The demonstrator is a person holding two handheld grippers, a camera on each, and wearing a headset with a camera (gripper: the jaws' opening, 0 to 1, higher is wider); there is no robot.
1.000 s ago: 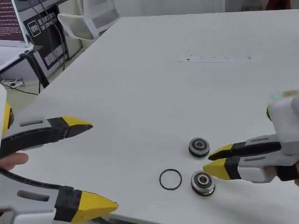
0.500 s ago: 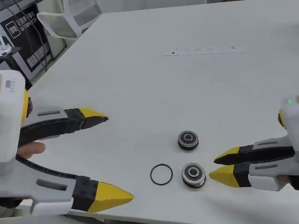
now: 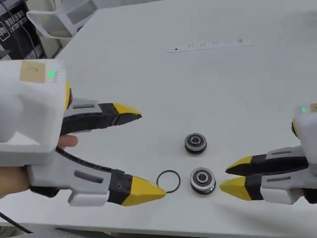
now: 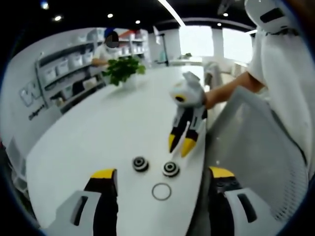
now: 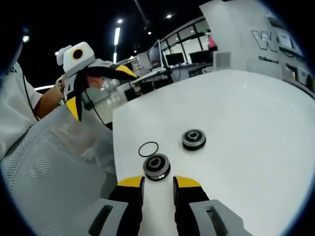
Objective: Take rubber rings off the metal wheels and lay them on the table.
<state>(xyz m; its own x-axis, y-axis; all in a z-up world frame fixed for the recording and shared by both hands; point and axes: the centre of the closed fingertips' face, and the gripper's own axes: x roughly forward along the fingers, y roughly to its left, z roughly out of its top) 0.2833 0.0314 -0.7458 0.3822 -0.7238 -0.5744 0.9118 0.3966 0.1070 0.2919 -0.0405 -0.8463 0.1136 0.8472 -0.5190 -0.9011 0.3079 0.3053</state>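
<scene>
Two small metal wheels with dark rims lie flat near the table's front edge: the near wheel and the far wheel. A loose black rubber ring lies just left of the near wheel. My left gripper stands wide open, its lower tip beside the ring. My right gripper is narrowly open with nothing between its jaws, its tips just right of the near wheel.
The white table stretches far back with free room; its front edge runs just below the wheels. A marked strip lies at the far middle. A white chair stands past the left edge. A potted plant sits at the far end.
My left gripper has moved right, bringing its lower tip up to the loose ring. My right gripper has drawn back slightly from between the wheels. The camera has shifted too.
</scene>
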